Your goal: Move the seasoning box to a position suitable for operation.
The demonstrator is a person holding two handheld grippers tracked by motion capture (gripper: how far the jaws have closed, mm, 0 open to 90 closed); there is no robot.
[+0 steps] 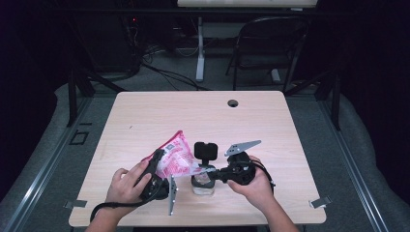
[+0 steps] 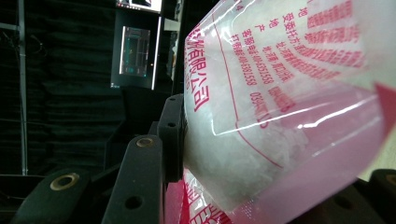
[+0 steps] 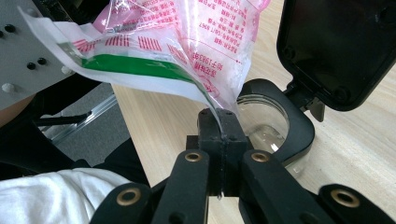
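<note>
A clear plastic bag (image 1: 176, 157) with pink and red print, holding white crystals, hangs tilted above the table's front. My left gripper (image 1: 157, 166) is shut on the bag's fat body (image 2: 280, 116), with one black pad (image 2: 173, 135) pressed into its side. My right gripper (image 1: 212, 170) is shut on the thin lower edge of the bag (image 3: 187, 37), its tips (image 3: 223, 126) pinched tight on the film. Just under that edge stands a clear jar (image 1: 203, 184) with a black rim (image 3: 299, 135). Its black flip lid (image 1: 205, 150) stands open behind it (image 3: 341, 46).
The pale wooden table (image 1: 193, 116) has a round cable hole (image 1: 233, 103) near its far edge. A dark chair (image 1: 270, 48) and a desk leg stand on the floor beyond. The left gripper's grey plate (image 3: 28, 56) is close at the left of the right gripper view.
</note>
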